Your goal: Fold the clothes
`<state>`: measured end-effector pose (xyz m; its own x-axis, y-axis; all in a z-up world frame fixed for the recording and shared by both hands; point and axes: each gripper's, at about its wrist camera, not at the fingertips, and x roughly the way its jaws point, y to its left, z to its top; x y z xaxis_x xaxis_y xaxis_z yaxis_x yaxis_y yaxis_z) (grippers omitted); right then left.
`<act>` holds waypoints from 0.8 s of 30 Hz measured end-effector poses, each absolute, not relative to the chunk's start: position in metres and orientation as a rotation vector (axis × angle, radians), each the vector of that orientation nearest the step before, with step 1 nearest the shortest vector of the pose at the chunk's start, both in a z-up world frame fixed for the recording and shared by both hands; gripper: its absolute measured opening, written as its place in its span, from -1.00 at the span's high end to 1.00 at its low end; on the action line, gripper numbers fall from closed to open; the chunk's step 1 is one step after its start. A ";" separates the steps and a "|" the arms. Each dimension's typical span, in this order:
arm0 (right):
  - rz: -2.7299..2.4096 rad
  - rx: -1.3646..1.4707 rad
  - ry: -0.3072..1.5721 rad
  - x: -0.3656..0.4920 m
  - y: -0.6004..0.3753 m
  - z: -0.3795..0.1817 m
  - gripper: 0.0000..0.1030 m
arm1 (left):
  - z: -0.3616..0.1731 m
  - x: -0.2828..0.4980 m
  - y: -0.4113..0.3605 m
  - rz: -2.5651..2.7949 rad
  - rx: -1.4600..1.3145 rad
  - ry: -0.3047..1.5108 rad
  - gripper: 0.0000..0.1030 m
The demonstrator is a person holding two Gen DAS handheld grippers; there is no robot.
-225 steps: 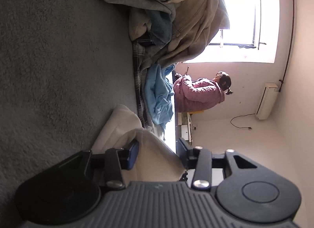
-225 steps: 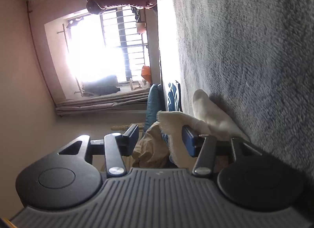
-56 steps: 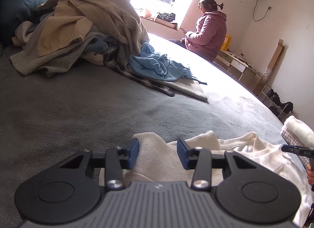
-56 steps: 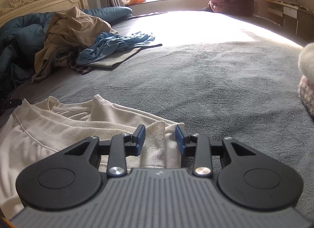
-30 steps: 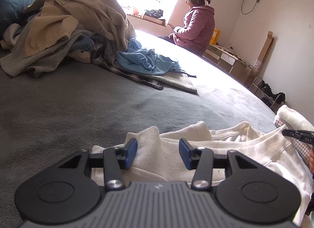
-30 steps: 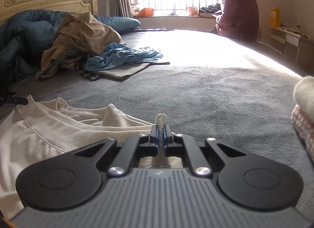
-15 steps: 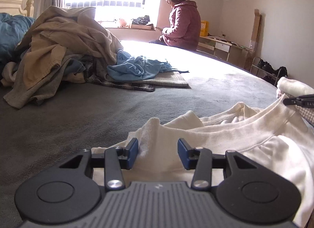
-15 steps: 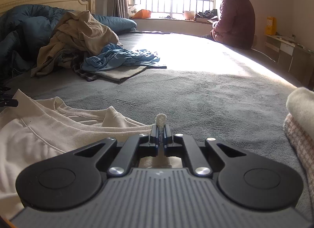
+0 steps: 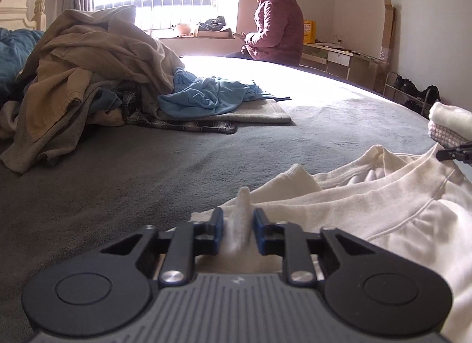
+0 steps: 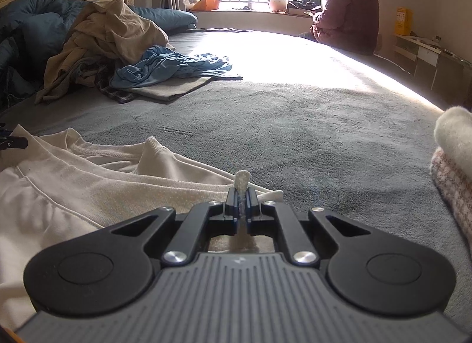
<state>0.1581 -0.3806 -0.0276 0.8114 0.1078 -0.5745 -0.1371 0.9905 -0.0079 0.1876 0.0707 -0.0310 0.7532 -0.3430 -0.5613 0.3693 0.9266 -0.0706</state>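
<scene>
Clothes pile sits upper left on the grey bed, then lower middle the left gripper has just been closing onto a fold of the cream sweatshirt spread lower right, while the right gripper is clamped tight on another bit of it.

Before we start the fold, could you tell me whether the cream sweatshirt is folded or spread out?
Spread out, unfolded: the cream sweatshirt lies open on the grey bed, neckline showing.
</scene>
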 end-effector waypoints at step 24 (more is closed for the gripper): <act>0.061 -0.209 0.411 0.203 -0.350 -0.005 0.96 | -0.024 0.207 0.090 -0.175 -0.016 0.519 0.86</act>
